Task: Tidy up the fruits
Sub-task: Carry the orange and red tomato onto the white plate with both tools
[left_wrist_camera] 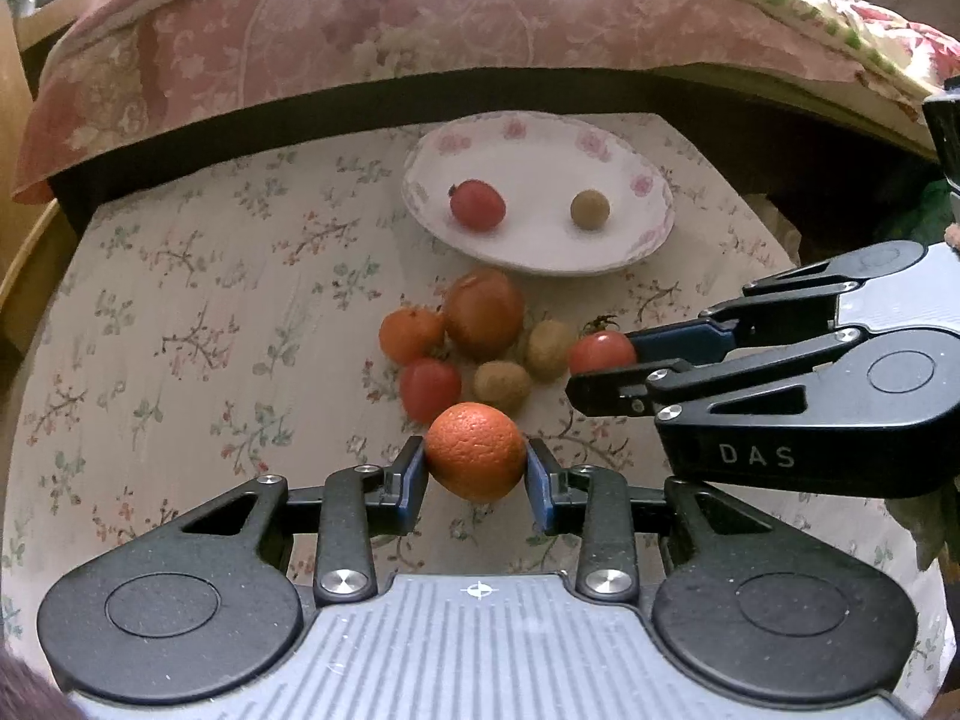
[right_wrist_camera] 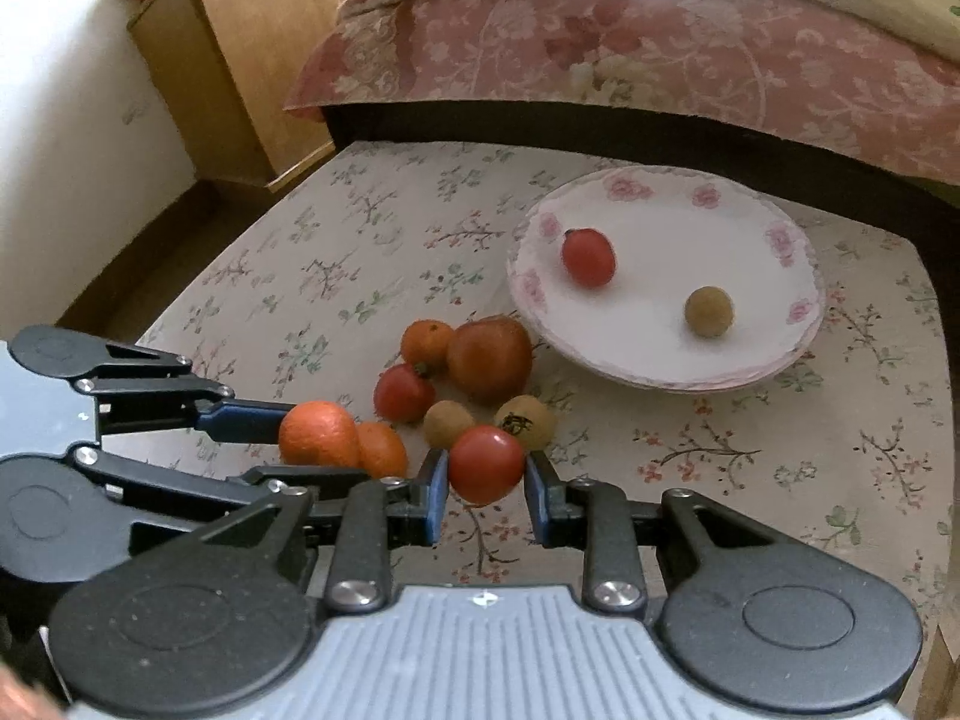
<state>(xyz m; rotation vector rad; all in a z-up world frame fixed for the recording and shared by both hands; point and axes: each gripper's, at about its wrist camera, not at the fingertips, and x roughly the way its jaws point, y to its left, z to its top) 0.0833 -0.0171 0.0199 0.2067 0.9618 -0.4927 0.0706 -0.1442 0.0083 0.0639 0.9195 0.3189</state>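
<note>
The left gripper (left_wrist_camera: 477, 468) fingers clamp a firm orange (left_wrist_camera: 476, 450) across its middle; the right gripper (right_wrist_camera: 487, 474) fingers pinch a soft, bruisable tomato (right_wrist_camera: 486, 464).

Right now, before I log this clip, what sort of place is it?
Most likely a bedroom in a home. A bed with a pink floral quilt runs behind the low table under a flowered cloth, a wooden cabinet stands by the wall, and a white plate with pink roses holds fruit.
</note>
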